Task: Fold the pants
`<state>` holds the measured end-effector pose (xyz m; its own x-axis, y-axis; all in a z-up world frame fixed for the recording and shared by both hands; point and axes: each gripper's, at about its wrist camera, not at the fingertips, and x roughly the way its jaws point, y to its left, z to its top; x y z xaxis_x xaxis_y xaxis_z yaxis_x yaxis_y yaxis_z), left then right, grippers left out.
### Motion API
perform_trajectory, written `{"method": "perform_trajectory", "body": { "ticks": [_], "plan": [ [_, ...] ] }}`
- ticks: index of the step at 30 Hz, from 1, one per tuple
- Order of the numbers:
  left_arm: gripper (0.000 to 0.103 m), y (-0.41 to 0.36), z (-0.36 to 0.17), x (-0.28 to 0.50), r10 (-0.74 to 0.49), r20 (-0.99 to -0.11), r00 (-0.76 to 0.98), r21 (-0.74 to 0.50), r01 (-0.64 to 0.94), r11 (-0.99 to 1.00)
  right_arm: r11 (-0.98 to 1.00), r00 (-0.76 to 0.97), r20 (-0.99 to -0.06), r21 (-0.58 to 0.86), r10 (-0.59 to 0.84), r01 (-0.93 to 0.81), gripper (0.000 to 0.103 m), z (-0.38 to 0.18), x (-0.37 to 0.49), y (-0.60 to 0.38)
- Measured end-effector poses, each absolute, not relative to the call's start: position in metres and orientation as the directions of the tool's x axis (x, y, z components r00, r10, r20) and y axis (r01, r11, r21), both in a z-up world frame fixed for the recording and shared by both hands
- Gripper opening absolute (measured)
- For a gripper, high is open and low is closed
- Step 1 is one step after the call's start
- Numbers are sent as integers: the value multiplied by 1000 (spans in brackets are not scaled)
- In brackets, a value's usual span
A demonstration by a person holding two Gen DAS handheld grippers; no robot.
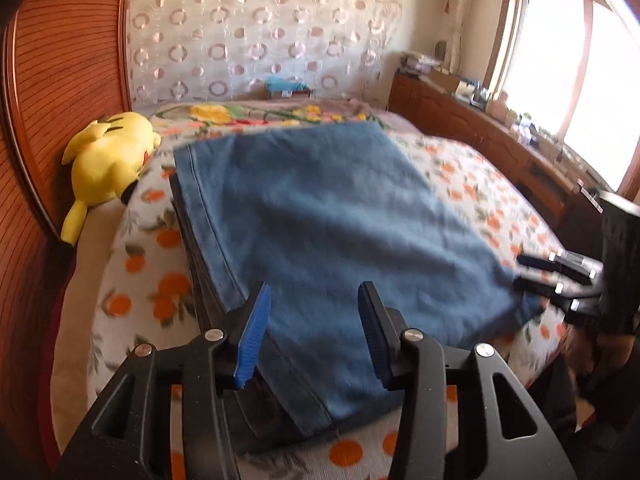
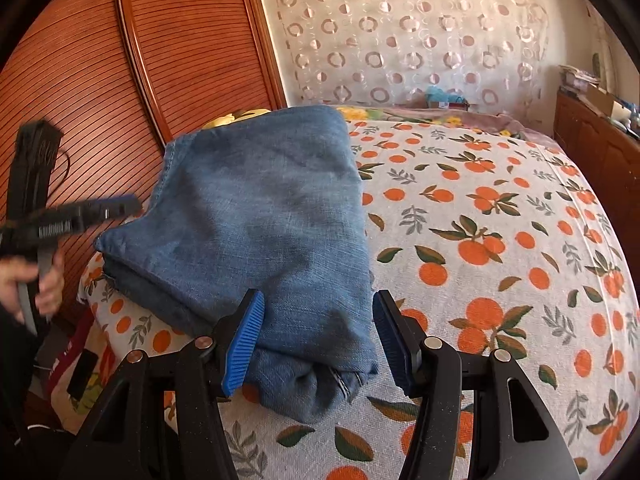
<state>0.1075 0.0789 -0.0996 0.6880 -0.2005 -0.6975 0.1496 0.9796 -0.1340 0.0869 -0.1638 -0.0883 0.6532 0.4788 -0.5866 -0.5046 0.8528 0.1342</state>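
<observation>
Left wrist view is showing the left claw (image 1: 314,334) standing open, its blue pads spread apart over the near edge of the pants (image 1: 320,224). The pants are lying folded into a blue denim block on the bed (image 1: 472,176), and the near hem is sitting between and just beyond the two pads, with neither pad pressing on it. The right claw (image 1: 524,272) is reaching in from the right, its dark fingertips sitting at the right corner of the pants; blur is hiding whether they are touching the cloth. A plush (image 1: 106,160) is lying on the bed to the left of the pants, near the headboard (image 1: 60,60).

In the right wrist view the right claw (image 2: 318,338) is also gaping open, with the rolled near corner of the pants (image 2: 260,216) lying between its pads and untouched by them. The left claw (image 2: 120,204) is hovering blurred at the far left edge of the pants, held by a hand (image 2: 36,280).
</observation>
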Motion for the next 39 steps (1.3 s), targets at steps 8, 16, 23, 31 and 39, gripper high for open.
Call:
{"method": "perform_trajectory", "body": {
  "ticks": [8,16,23,31,39],
  "plan": [
    [47,77,-123,99,-130,-731,670,-70,116,991,864,669,-577,145,469,-481,58,-81,87,-174],
    [48,75,-130,95,-110,-703,702,-51,104,993,872,632,-636,140,443,-470,58,-96,96,-168],
    [60,88,-135,96,-123,-698,705,-102,72,992,872,632,-637,140,441,-468,58,-101,96,-167],
    [68,89,-124,92,-127,-686,716,-111,70,991,865,614,-654,131,442,-484,53,-100,89,-167],
    [68,90,-109,86,-108,-670,734,-96,58,994,844,574,-667,161,475,-511,32,-97,90,-165]
  ]
}}
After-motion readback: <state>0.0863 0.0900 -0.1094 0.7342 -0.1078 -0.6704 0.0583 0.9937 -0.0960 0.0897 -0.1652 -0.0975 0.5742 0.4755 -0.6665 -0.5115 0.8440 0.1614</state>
